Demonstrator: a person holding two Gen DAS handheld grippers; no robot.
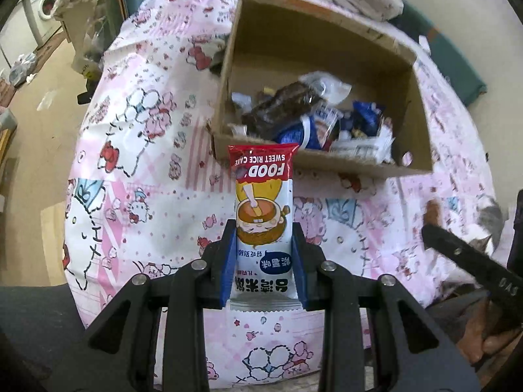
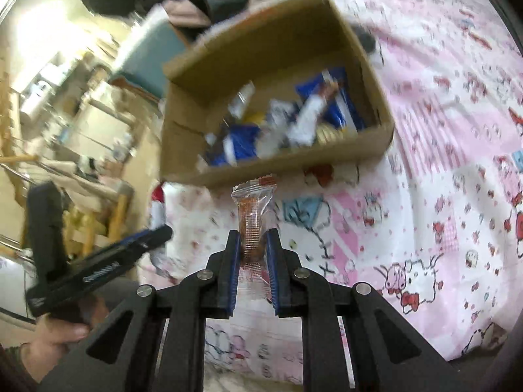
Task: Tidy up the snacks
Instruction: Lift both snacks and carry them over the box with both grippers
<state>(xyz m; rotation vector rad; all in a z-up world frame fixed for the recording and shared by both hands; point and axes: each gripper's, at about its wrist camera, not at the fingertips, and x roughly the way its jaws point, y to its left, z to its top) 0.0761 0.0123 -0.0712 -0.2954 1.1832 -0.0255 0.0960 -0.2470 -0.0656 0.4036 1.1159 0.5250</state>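
On the left, the left gripper (image 1: 264,245) is clenched on a rice cake packet (image 1: 264,209), holding it by its lower half above the pink cartoon bedsheet (image 1: 137,150), just short of the cardboard box (image 1: 313,45) that already holds several snacks. To the right, the right gripper (image 2: 254,248) is clamped tight on a small clear-wrapped snack (image 2: 252,215), also held just short of the box's near wall. Both packets look ready to go in. Each should probably be carried over the near wall and well inside before letting go, 1 at a time so the 2 grippers do not collide.
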